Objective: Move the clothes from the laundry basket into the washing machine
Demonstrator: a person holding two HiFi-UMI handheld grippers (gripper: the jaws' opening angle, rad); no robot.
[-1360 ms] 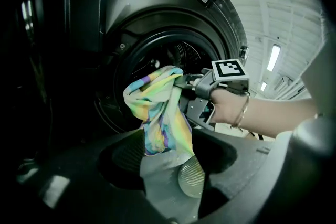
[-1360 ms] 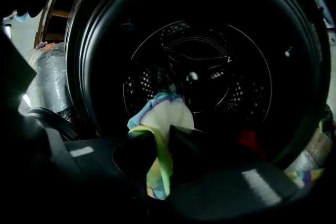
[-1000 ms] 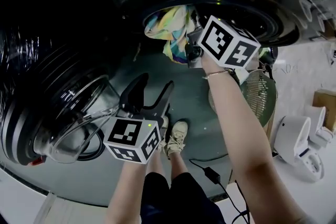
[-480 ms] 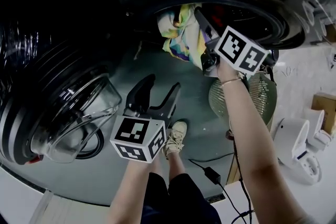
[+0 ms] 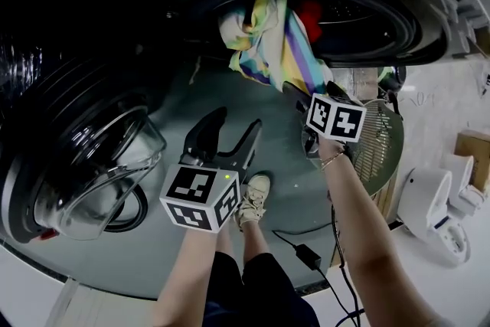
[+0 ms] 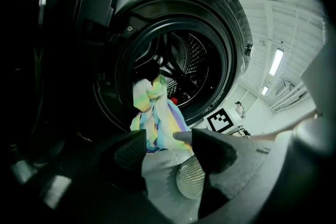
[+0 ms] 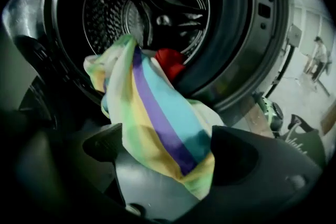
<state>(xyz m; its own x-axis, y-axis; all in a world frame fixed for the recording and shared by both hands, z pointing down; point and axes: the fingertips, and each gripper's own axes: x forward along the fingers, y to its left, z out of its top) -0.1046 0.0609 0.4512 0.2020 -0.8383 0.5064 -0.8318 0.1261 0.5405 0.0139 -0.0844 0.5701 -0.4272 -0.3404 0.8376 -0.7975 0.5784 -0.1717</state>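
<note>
A pastel striped cloth (image 5: 268, 42) hangs out of the washing machine's drum opening (image 5: 398, 34) and drapes over its lower rim. A red garment (image 5: 310, 15) lies inside behind it. My right gripper (image 5: 295, 92) is just below the rim, its jaws opening. The cloth's (image 7: 157, 123) lower end dangles between the spread right gripper (image 7: 168, 147) jaws, and the pads do not press on it. My left gripper (image 5: 236, 122) is lower and to the left, open and empty. In the left gripper view the left gripper (image 6: 160, 136) points at the cloth (image 6: 155, 118) from a distance.
The machine's round glass door (image 5: 99, 165) stands swung open at the left. A round fan (image 5: 375, 142) and a white appliance (image 5: 432, 210) stand at the right. A cable with a power adapter (image 5: 310, 255) lies on the floor by the person's shoes (image 5: 256, 195).
My right gripper has dropped away from the drum mouth and opened, and the striped cloth now hangs over the rim. The left gripper has sunk slightly.
</note>
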